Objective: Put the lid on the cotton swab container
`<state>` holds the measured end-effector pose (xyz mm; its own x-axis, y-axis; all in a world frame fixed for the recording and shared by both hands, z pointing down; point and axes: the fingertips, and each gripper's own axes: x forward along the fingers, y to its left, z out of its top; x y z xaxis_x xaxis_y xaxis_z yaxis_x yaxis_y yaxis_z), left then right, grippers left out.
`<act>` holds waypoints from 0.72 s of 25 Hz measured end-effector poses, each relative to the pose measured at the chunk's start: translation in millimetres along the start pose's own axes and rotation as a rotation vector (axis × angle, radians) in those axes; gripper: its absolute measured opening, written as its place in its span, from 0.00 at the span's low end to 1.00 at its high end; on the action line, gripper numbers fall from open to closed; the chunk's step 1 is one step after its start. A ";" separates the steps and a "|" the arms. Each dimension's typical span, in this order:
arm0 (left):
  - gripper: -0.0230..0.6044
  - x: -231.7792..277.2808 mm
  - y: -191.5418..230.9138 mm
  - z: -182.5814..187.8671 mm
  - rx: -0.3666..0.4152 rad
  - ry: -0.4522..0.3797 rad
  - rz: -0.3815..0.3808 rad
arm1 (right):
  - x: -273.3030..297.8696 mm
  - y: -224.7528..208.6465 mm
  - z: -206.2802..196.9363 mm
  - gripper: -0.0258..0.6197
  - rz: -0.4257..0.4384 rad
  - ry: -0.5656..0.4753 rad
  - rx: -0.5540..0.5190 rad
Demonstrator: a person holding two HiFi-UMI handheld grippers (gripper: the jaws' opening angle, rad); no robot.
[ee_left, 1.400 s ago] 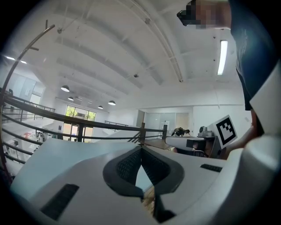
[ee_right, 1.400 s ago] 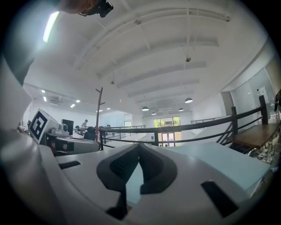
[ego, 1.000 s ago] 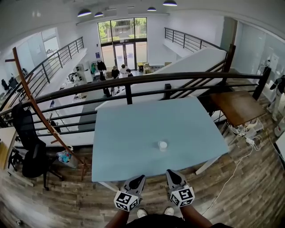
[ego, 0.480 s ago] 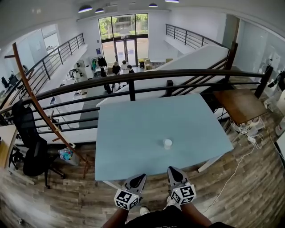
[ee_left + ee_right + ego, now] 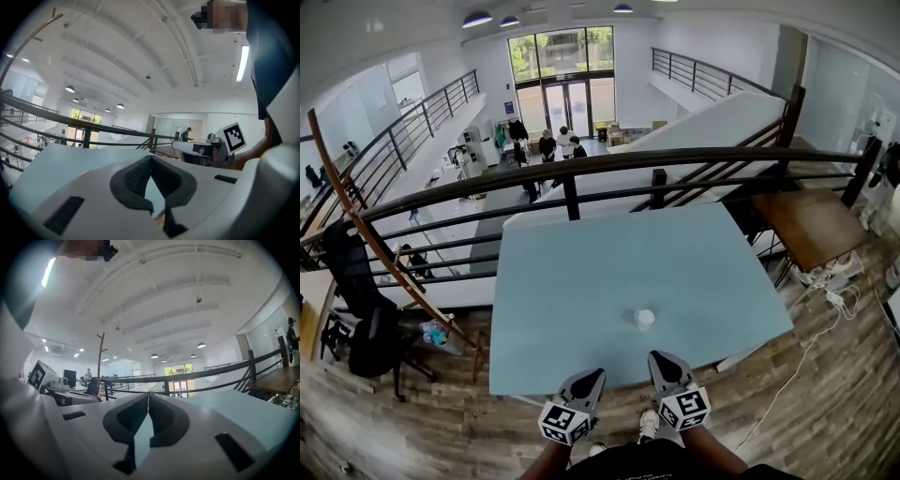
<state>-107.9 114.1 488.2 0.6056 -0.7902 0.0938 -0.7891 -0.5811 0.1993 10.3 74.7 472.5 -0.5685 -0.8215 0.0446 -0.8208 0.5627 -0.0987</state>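
The left gripper [image 5: 150, 158] has its fingers [image 5: 135, 177] pressed together at the tips with nothing between them, and the right gripper [image 5: 148, 393] likewise has its fingers [image 5: 164, 416] closed tip to tip and empty. Both are held level, side by side and apart, at the near edge of the pale blue table [image 5: 572, 281]. The small white cotton swab container [image 5: 645, 319] stands alone on the table near that edge, ahead of the right gripper and clear of both.
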 end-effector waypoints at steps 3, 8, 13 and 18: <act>0.05 20.8 8.0 2.6 0.001 -0.003 0.023 | 13.0 -18.7 1.6 0.07 0.016 0.000 0.001; 0.05 53.6 16.9 4.5 0.009 0.009 0.052 | 32.0 -50.0 3.3 0.07 0.036 0.000 0.010; 0.05 83.6 16.0 2.1 0.010 0.029 0.080 | 42.0 -78.2 2.0 0.07 0.071 0.003 0.022; 0.05 105.8 11.7 5.9 0.011 0.031 0.113 | 48.5 -98.5 3.7 0.07 0.115 0.009 0.040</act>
<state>-53.7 22.5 494.6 0.5151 -0.8447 0.1452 -0.8537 -0.4905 0.1749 63.7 -20.8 480.6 -0.6593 -0.7508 0.0395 -0.7474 0.6488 -0.1429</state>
